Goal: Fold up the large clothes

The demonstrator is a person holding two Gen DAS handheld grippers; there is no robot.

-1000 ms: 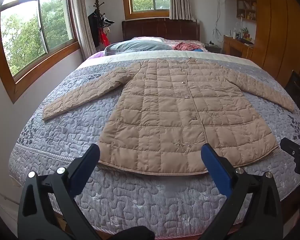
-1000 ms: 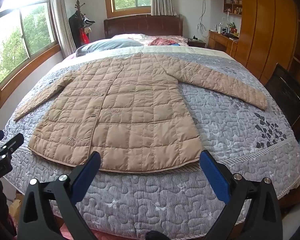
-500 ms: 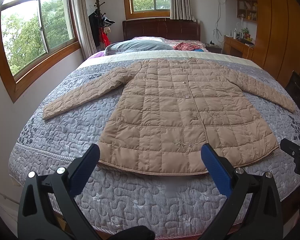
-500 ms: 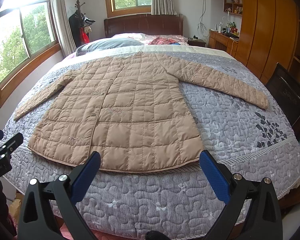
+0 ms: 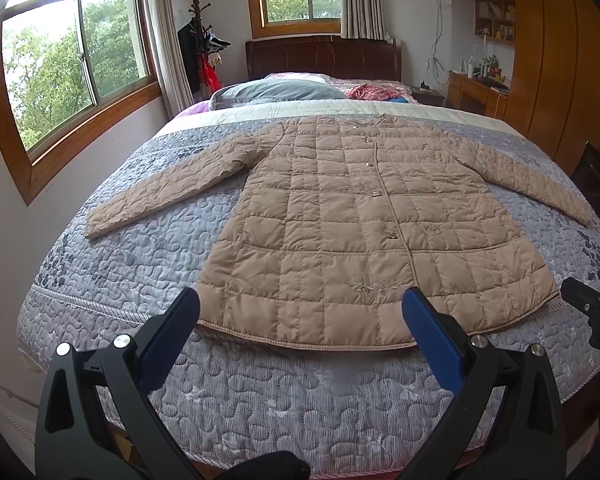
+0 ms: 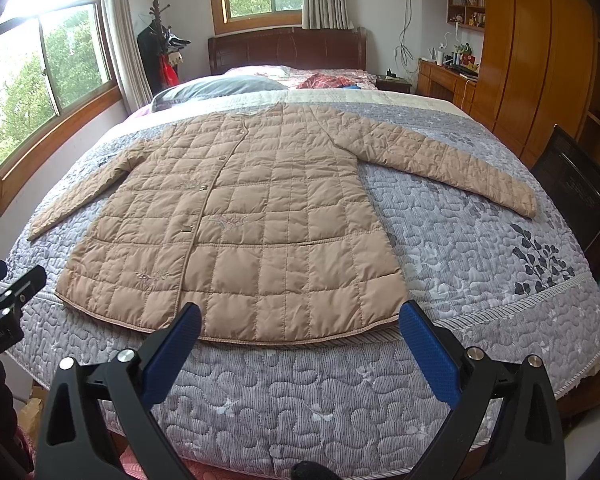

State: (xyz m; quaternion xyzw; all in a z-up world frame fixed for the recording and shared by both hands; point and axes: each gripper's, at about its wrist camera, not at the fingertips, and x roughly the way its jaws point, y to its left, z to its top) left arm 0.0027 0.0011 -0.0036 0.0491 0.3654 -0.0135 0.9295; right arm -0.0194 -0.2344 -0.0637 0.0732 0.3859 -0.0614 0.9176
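Observation:
A tan quilted coat (image 5: 364, 232) lies flat and face up on the bed, buttoned, both sleeves spread out to the sides, hem toward me. It also shows in the right wrist view (image 6: 252, 224). My left gripper (image 5: 300, 320) is open and empty, hovering just short of the hem's left half. My right gripper (image 6: 300, 328) is open and empty, just short of the hem's right half. The right gripper's tip shows at the left view's right edge (image 5: 592, 304); the left gripper's tip shows at the right view's left edge (image 6: 8, 292).
The bed has a grey quilted cover (image 5: 260, 392). A grey pillow (image 5: 276, 90) and red plaid cloth (image 5: 374, 91) lie near the dark headboard. Windows line the left wall (image 5: 72, 64). A wooden wardrobe (image 6: 540, 52) and a dark chair (image 6: 576, 188) stand on the right.
Both grippers have stayed almost still and open; the view has shifted only very slightly. The coat has not moved.

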